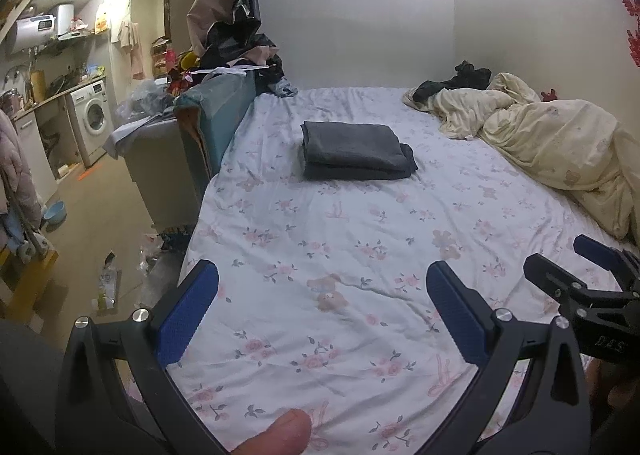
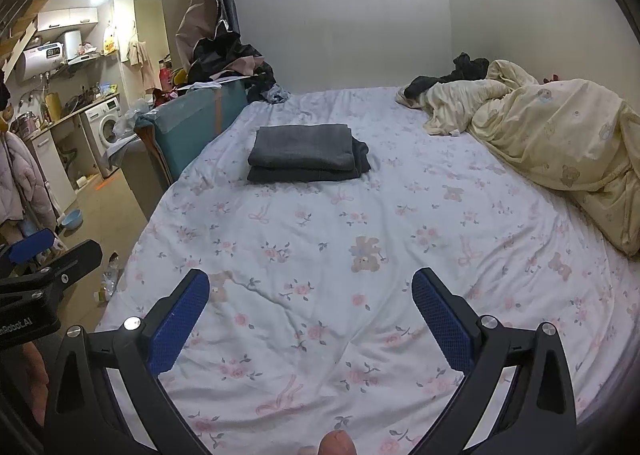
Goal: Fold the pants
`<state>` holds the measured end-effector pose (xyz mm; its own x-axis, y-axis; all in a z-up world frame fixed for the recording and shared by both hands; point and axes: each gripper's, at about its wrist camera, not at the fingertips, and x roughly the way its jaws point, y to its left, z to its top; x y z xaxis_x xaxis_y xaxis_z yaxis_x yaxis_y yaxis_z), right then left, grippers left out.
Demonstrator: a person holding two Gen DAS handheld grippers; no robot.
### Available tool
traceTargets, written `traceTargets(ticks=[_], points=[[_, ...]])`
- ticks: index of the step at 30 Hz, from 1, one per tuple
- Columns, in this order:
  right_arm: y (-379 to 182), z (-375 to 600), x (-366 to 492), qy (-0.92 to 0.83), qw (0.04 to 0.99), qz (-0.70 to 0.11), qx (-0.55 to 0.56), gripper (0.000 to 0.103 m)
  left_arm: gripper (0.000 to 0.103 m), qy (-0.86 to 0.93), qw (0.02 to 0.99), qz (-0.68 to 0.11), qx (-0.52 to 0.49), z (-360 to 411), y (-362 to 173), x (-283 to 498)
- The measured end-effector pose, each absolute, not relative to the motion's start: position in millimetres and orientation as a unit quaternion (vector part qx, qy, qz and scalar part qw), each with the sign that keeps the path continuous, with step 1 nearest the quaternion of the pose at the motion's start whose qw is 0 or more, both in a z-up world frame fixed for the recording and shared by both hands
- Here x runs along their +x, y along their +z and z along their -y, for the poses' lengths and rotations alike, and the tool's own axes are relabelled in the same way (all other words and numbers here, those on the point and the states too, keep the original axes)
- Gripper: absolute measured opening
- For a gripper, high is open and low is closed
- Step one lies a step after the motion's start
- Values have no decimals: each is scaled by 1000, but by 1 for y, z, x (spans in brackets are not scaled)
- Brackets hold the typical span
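Note:
The dark grey pants point(image 1: 356, 151) lie folded in a neat stack on the floral bed sheet point(image 1: 320, 255), well beyond both grippers. They also show in the right wrist view point(image 2: 306, 153). My left gripper point(image 1: 322, 275) is open and empty above the near part of the bed. My right gripper point(image 2: 310, 281) is open and empty too. The right gripper's fingers show at the right edge of the left wrist view point(image 1: 576, 267). The left gripper shows at the left edge of the right wrist view point(image 2: 48, 255).
A cream quilt point(image 1: 560, 143) is bunched at the bed's right side with dark clothes point(image 1: 460, 81) behind it. A teal box point(image 1: 216, 111) and a pile of clothes stand at the bed's left edge. A kitchen area with a washing machine point(image 1: 92, 115) lies far left.

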<state>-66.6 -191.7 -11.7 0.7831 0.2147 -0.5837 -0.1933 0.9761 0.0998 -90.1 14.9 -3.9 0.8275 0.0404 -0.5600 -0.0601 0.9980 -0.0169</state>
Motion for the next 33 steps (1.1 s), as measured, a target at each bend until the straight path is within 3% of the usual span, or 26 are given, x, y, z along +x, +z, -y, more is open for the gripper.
traceTargets(ticks=[33], points=[[-11, 195, -62, 106, 943, -316, 20, 103, 103, 23, 953, -301, -29, -16, -3, -87]])
